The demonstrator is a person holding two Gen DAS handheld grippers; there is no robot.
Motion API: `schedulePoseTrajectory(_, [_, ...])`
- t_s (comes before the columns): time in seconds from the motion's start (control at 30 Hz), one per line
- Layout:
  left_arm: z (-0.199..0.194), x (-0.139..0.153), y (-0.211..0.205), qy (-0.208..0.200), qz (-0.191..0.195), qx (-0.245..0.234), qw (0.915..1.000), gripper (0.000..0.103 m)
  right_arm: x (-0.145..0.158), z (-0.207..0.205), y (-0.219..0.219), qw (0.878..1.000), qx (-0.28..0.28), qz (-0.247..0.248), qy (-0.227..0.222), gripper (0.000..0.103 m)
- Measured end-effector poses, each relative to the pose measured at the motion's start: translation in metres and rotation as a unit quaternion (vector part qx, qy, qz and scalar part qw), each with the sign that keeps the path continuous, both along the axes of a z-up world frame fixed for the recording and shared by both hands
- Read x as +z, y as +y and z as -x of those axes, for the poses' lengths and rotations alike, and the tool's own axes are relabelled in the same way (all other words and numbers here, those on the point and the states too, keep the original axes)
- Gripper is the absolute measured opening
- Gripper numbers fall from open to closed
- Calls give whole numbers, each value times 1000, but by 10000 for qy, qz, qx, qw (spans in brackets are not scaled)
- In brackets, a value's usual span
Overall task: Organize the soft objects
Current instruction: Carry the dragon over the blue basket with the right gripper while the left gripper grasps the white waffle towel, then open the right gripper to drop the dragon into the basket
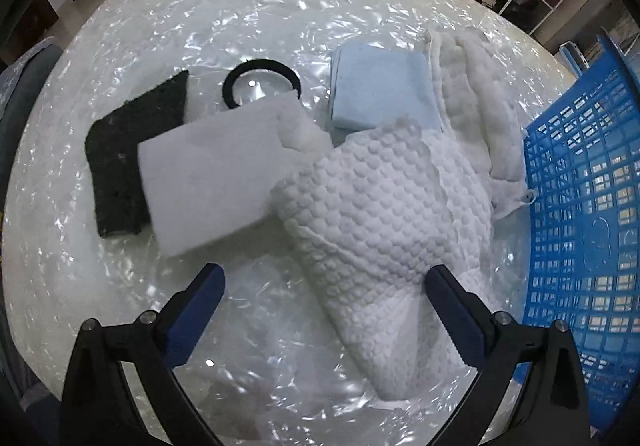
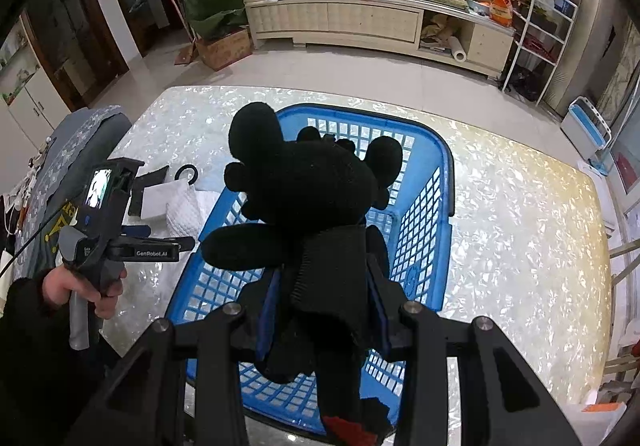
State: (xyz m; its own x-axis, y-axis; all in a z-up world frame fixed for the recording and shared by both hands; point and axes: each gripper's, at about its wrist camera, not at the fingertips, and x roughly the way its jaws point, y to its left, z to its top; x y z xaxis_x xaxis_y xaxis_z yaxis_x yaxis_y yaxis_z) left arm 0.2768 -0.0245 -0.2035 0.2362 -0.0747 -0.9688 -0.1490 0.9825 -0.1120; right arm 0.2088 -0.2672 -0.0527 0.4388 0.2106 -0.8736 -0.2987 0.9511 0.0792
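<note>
A glossy pearl-white table (image 2: pixel 520 206) is standing on pale tiles before a cluttered sideboard (image 2: pixel 360 20). The right gripper (image 2: pixel 324 286) is pinching a black plush toy (image 2: pixel 312 186) above the blue basket (image 2: pixel 440 182) mid-table; the left gripper (image 1: pixel 324 278) is hanging spread over a white waffle towel (image 1: pixel 380 206) beside the basket's left edge.

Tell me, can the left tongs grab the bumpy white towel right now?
Probably yes. The left tongs are open and empty, hanging just above the bumpy white towel, and nothing lies over its near end.
</note>
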Motion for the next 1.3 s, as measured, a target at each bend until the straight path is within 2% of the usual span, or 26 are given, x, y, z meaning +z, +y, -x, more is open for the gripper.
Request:
schedulePoseTrajectory(0.1, [-7,-6,-3,61,82,45,9999,100,-3,-8,0,9999,29,0,99,37])
schedulePoseTrajectory(0.2, [-11,-8,-8,22,-26,-52,10000,93,-10,-16,1,9997,37,17,246,37])
schedulePoseTrajectory(0.3, [-15,-8,-16,10,-87,-184,9998,70,-22,-22,9,9988,100,135,456,37])
schedulePoseTrajectory(0.37, [-17,-5,-22,-54,-19,-260,9996,46,-33,-25,15,9974,134,268,650,37])
schedulePoseTrajectory(0.4, [-19,-2,-25,-138,55,-292,9995,43,-37,-26,17,9967,149,320,737,38])
schedulePoseTrajectory(0.5, [-19,2,-34,-165,190,-410,9988,40,-53,-23,23,9942,213,397,981,38])
schedulePoseTrajectory(0.63, [-24,2,-41,-198,186,-491,9984,37,-67,-19,29,9908,288,520,1217,38])
schedulePoseTrajectory(0.8, [-19,1,-38,-248,271,-552,9978,31,-78,-15,28,9879,304,532,1428,38])
schedulePoseTrajectory(0.87, [-9,5,-31,-287,315,-574,9974,21,-79,-16,27,9871,310,498,1491,38])
schedulePoseTrajectory(0.97, [-4,8,-26,-355,364,-586,9970,13,-82,-13,35,9857,344,479,1579,39])
schedulePoseTrajectory(1.3, [13,20,-14,-496,572,-794,9940,11,-95,1,44,9838,256,501,1703,42])
